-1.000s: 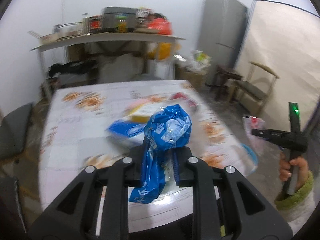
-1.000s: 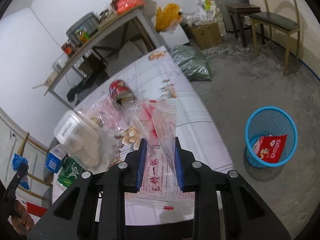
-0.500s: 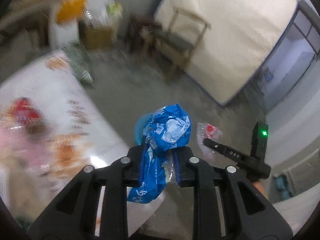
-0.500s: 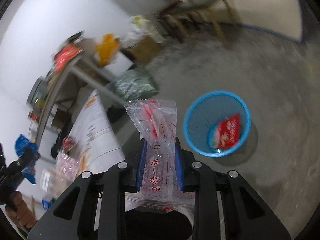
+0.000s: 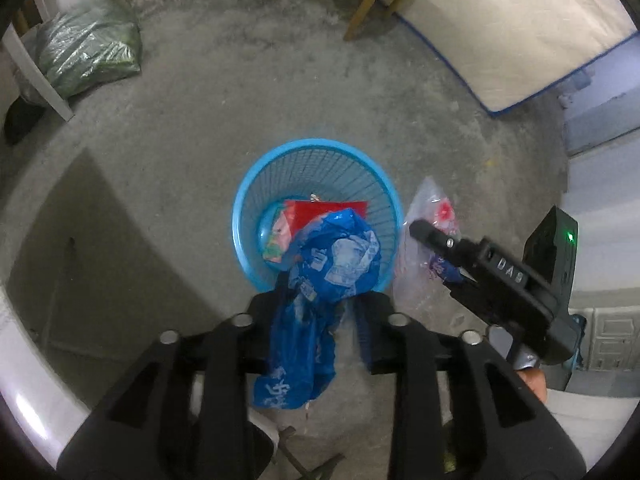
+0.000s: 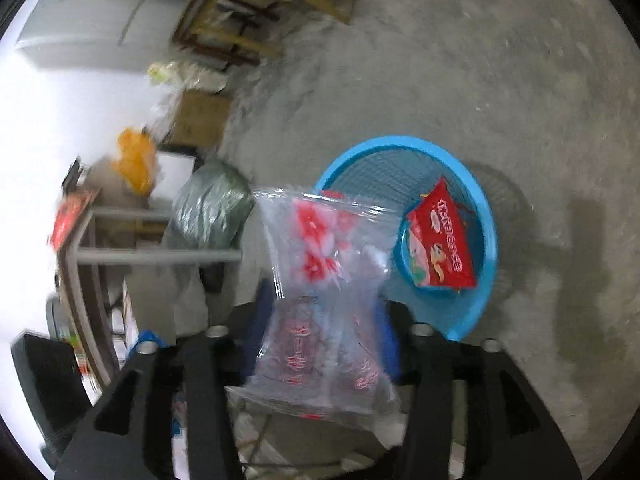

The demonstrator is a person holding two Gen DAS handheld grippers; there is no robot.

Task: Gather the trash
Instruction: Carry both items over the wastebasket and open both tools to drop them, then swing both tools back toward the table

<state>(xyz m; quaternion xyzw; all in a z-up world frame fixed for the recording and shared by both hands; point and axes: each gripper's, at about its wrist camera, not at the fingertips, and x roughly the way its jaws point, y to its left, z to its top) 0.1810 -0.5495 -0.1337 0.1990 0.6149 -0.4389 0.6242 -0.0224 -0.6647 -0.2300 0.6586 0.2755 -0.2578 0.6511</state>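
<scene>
My left gripper (image 5: 320, 320) points steeply down over a blue mesh basket (image 5: 248, 208) on the concrete floor. Its jaws are opening. A crumpled blue wrapper (image 5: 332, 264) hangs between them, lying against the left finger with a gap on the right side. A red snack packet (image 5: 320, 210) lies in the basket. My right gripper (image 6: 322, 320) is just right of the basket (image 6: 400, 142), its jaws opening too, with a clear red-printed bag (image 6: 320, 264) loose between the fingers. The left wrist view shows that gripper (image 5: 424, 236) and its bag (image 5: 428, 200) beside the rim.
A green sack (image 5: 88, 52) lies on the floor at the far left by a white table leg (image 5: 36, 76). Wooden chair legs (image 5: 372, 4) and a leaning mattress (image 5: 500, 28) stand beyond the basket. The table edge (image 5: 24, 380) curves along the lower left.
Both grippers swung away from the table and down toward the floor basket. Both pairs of jaws have widened, and the wrapper and the bag now sit loose between them.
</scene>
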